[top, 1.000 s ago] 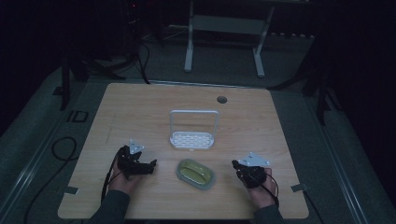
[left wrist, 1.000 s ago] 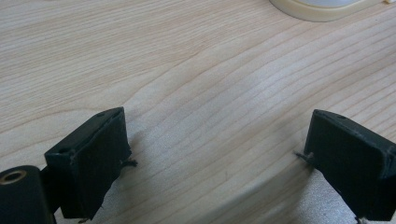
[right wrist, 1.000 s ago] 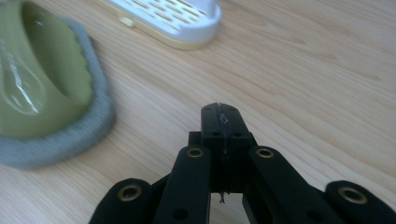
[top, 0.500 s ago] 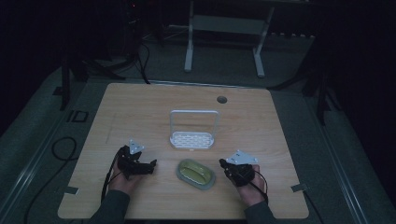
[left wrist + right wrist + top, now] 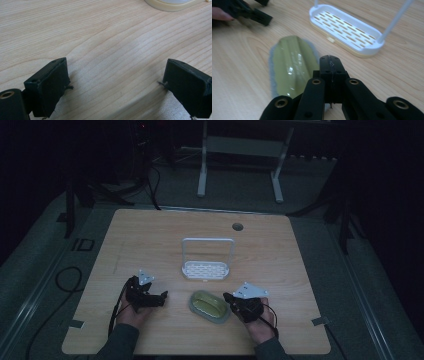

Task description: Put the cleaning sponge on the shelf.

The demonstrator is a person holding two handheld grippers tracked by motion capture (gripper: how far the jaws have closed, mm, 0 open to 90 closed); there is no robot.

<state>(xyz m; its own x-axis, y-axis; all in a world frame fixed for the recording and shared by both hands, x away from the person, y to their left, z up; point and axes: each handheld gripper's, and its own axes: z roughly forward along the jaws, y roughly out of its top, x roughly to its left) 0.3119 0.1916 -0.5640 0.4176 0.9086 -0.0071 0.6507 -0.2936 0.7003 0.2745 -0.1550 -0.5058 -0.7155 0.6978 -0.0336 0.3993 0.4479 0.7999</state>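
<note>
An olive-green oval pad (image 5: 209, 305) with a grey rim lies on the wooden table (image 5: 150, 240) near the front. Behind it stands a white slotted tray (image 5: 206, 269) with a tall hoop handle. My right gripper (image 5: 228, 299) touches the pad's right end. In the right gripper view its jaws (image 5: 329, 62) are shut together over the near end of the pad (image 5: 292, 65), with the tray (image 5: 347, 30) beyond. My left gripper (image 5: 162, 297) rests left of the pad, open, with bare wood between its jaws (image 5: 116, 82).
A round cable hole (image 5: 237, 226) sits at the table's back edge. Tape marks (image 5: 320, 321) lie at the front corners. A black cable (image 5: 65, 280) loops on the floor at the left. A metal stand (image 5: 240, 150) is behind the table.
My right gripper has slid left across the table up to the pad's right end. The left gripper, pad and tray have not moved.
</note>
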